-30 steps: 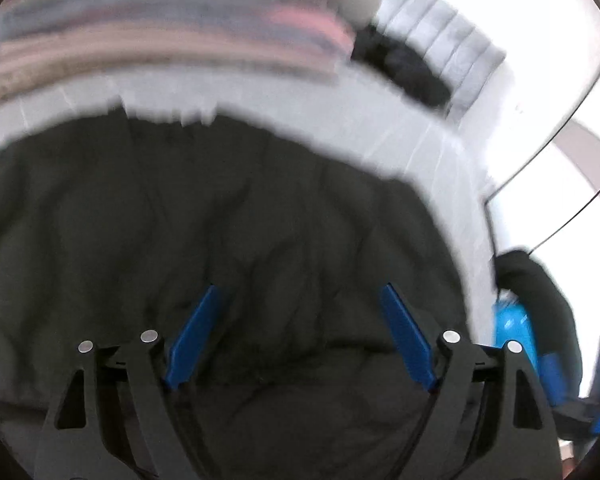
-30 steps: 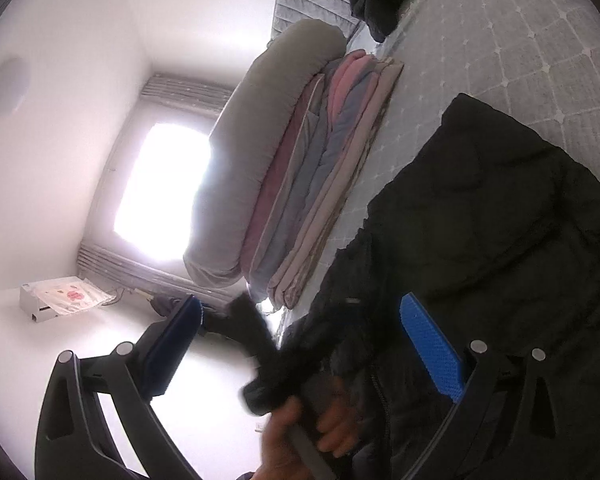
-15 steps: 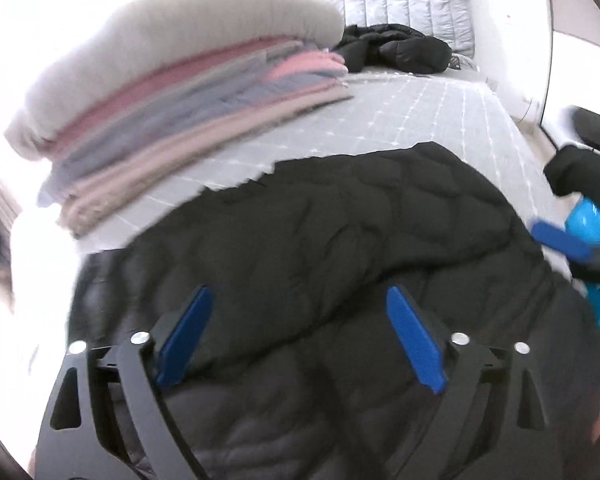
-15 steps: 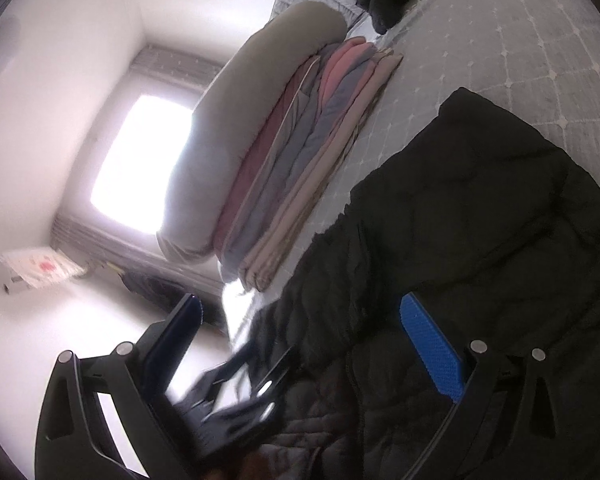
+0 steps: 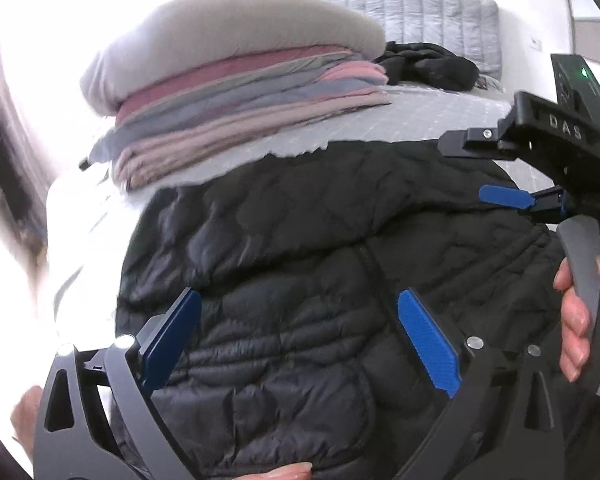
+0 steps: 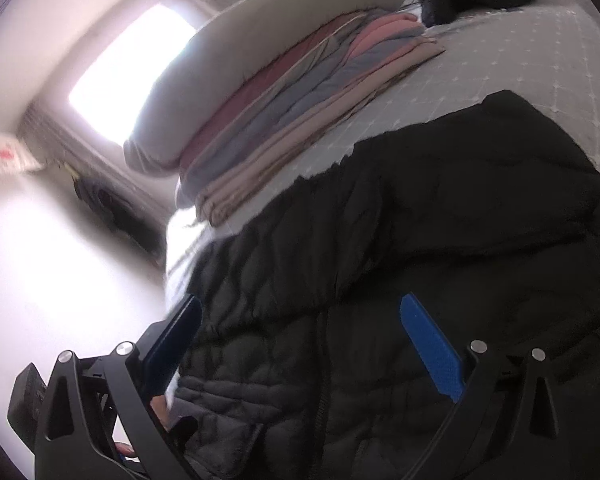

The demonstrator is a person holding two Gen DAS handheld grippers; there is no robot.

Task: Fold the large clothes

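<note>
A black quilted jacket [image 5: 320, 280] lies spread on the bed, its zip running down the middle; it also fills the lower right wrist view as the jacket [image 6: 440, 240]. My left gripper [image 5: 300, 340] hovers over its front, its jaws opening wide, with only jacket fabric below and nothing pinched. My right gripper [image 6: 300, 344] is open above the jacket's left half, nothing between its pads. In the left wrist view the right gripper [image 5: 488, 172] sits at the right edge over the jacket's far side, held by a hand [image 5: 576, 312].
A stack of folded blankets [image 5: 240, 120] topped by a grey pillow [image 5: 228, 44] stands beyond the jacket. A dark clothing heap [image 5: 428, 66] lies by the grey headboard [image 5: 420, 12]. The bed [image 6: 520, 60] drops off at the left, near a bright window [image 6: 128, 68].
My left gripper pulled back and up from close over the jacket and its jaws spread wider. The right gripper came into its view. In the right wrist view, the left gripper left the middle.
</note>
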